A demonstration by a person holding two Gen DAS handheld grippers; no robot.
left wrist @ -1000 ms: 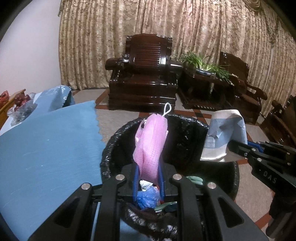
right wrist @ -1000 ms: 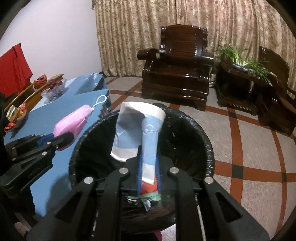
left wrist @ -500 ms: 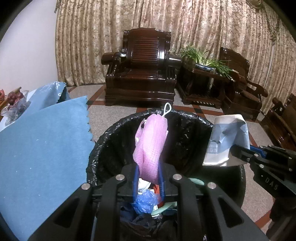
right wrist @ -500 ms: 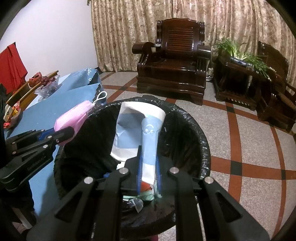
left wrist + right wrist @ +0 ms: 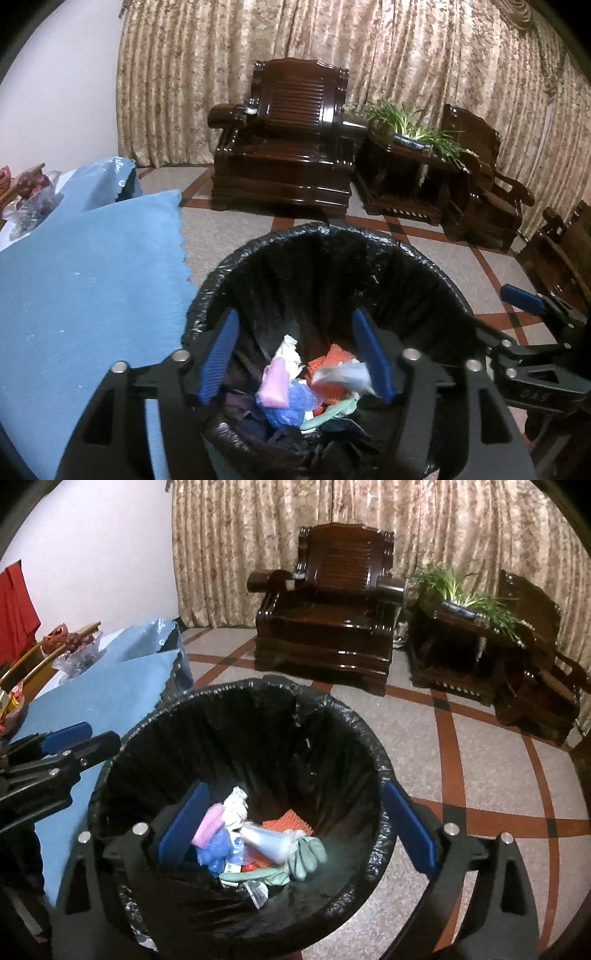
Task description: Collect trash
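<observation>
A bin lined with a black bag [image 5: 424, 258] [image 5: 369, 723] stands on the floor beside a blue-covered table. My left gripper [image 5: 295, 354] is open and empty over the bin. My right gripper [image 5: 295, 823] is open and empty over it too. A pink face mask [image 5: 274, 384] [image 5: 208, 821] lies on the trash pile inside. A pale blue-white wrapper [image 5: 341, 374] [image 5: 269, 840] lies beside it. The right gripper shows at the right edge of the left wrist view [image 5: 532, 332]; the left gripper shows at the left edge of the right wrist view [image 5: 55, 753].
The blue table cloth [image 5: 85, 288] [image 5: 96, 698] lies left of the bin. A dark wooden armchair [image 5: 288, 140], a side table with a green plant [image 5: 413, 147] and another chair [image 5: 484, 177] stand behind on the tiled floor. Bagged items [image 5: 74, 650] sit at the table's far end.
Both grippers opened. The pink mask and the blue-white wrapper dropped from them into the bin and now lie on the trash pile.
</observation>
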